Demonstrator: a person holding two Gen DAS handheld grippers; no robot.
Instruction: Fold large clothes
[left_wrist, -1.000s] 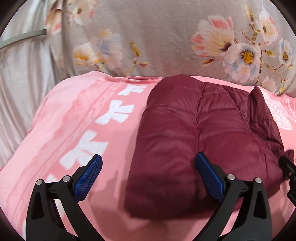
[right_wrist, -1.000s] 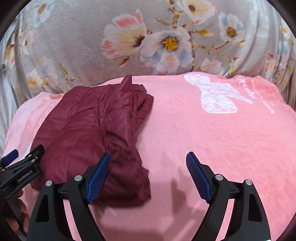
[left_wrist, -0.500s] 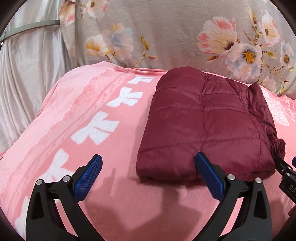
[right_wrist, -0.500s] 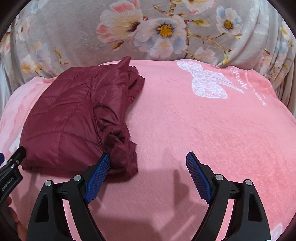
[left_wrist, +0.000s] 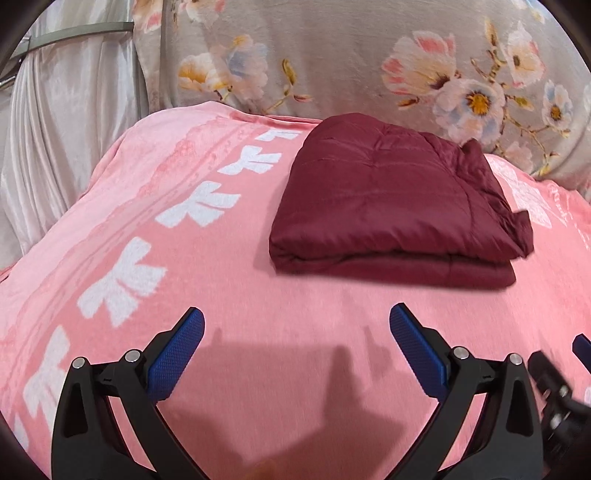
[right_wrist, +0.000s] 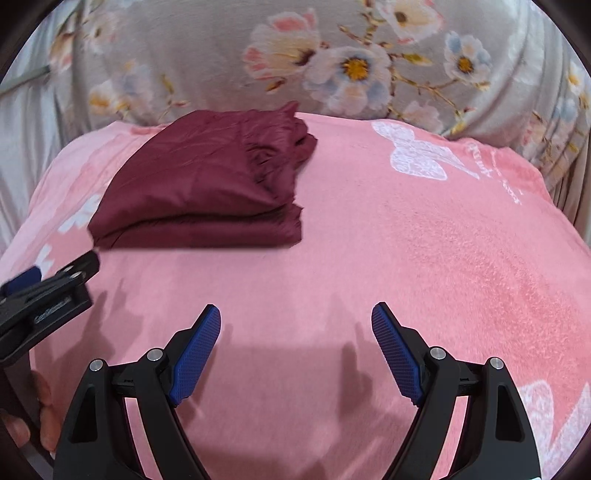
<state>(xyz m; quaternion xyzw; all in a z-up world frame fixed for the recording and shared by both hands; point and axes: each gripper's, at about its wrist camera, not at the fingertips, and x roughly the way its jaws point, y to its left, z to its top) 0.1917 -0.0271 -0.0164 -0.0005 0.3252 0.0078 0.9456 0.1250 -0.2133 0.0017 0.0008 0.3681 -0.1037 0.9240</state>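
A dark red quilted jacket (left_wrist: 391, 199) lies folded into a thick rectangle on the pink blanket (left_wrist: 192, 280). It also shows in the right wrist view (right_wrist: 207, 184), at the far left. My left gripper (left_wrist: 295, 328) is open and empty, well short of the jacket's near edge. My right gripper (right_wrist: 295, 325) is open and empty, in front of and right of the jacket. The left gripper's fingers (right_wrist: 48, 291) show at the left edge of the right wrist view.
A grey floral cloth (left_wrist: 369, 62) hangs behind the blanket. A pale curtain (left_wrist: 66, 129) hangs at the far left. The blanket carries white bow prints (right_wrist: 417, 155). A hand (right_wrist: 26, 417) holds the left gripper's handle.
Both grippers have drawn back from the jacket toward me and stayed open. The jacket now lies free, farther away in both views.
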